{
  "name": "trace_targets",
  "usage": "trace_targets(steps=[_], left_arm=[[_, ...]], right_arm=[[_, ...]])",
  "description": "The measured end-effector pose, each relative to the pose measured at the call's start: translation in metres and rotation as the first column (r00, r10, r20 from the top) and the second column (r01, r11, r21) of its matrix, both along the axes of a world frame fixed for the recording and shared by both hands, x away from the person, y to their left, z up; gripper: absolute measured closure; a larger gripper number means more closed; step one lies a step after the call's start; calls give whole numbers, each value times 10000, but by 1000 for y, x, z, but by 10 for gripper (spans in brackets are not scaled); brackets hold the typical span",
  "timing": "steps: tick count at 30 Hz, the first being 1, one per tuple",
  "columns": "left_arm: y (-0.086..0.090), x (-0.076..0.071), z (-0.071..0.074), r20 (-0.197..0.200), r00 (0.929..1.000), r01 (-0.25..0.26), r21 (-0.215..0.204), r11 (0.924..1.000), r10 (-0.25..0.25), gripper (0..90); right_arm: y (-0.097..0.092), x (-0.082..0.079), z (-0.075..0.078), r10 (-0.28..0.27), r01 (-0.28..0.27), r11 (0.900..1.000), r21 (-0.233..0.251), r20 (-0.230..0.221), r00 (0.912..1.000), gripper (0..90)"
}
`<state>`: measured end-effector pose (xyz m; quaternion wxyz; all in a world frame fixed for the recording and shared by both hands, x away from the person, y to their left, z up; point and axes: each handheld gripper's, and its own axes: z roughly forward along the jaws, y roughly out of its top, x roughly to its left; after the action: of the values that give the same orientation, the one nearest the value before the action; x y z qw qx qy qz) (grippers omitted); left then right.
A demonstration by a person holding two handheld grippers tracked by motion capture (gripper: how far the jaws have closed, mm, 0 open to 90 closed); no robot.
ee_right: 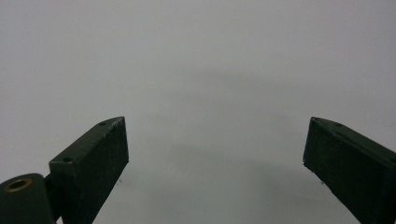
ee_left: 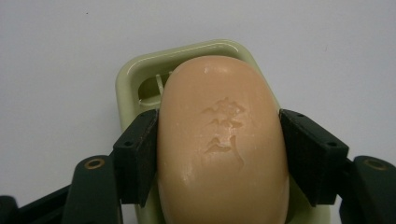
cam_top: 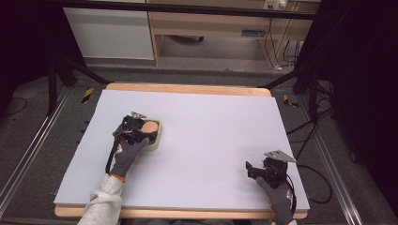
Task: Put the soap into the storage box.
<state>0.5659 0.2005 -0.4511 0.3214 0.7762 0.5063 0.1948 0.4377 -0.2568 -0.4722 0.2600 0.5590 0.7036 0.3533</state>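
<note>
A peach-coloured bar of soap with an embossed mark lies over a pale green soap dish. My left gripper is shut on the soap, one black jaw pressed on each long side. In the high view the soap and the dish sit at the table's left middle, under the left gripper. My right gripper rests near the front right of the table. Seen from its own camera, the right gripper is open, with bare grey surface between its jaws.
A light grey mat covers the wooden table. Metal rails run along the floor on both sides. A cable trails off the right edge. A wooden desk stands behind the table.
</note>
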Motion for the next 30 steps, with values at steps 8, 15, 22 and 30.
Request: trace_targets(steps=[8,15,22,30], left_arm=[[0,0,0,-12,10000,-36,-41,10000,36,317],[0,0,0,-47,10000,-50,-74,10000,50,314],[2,-3,7,171,9998,-53,-346,9994,59,261],[14,-17,27,647,9978,-95,-840,9964,149,257]], right_arm=[[0,0,0,9,-9,10000,0,-11,10000,70],[0,0,0,17,-17,10000,11,-14,10000,70],[0,-1,0,0,0,10000,32,-23,10000,69],[0,-1,0,-10,11,10000,-58,22,10000,69]])
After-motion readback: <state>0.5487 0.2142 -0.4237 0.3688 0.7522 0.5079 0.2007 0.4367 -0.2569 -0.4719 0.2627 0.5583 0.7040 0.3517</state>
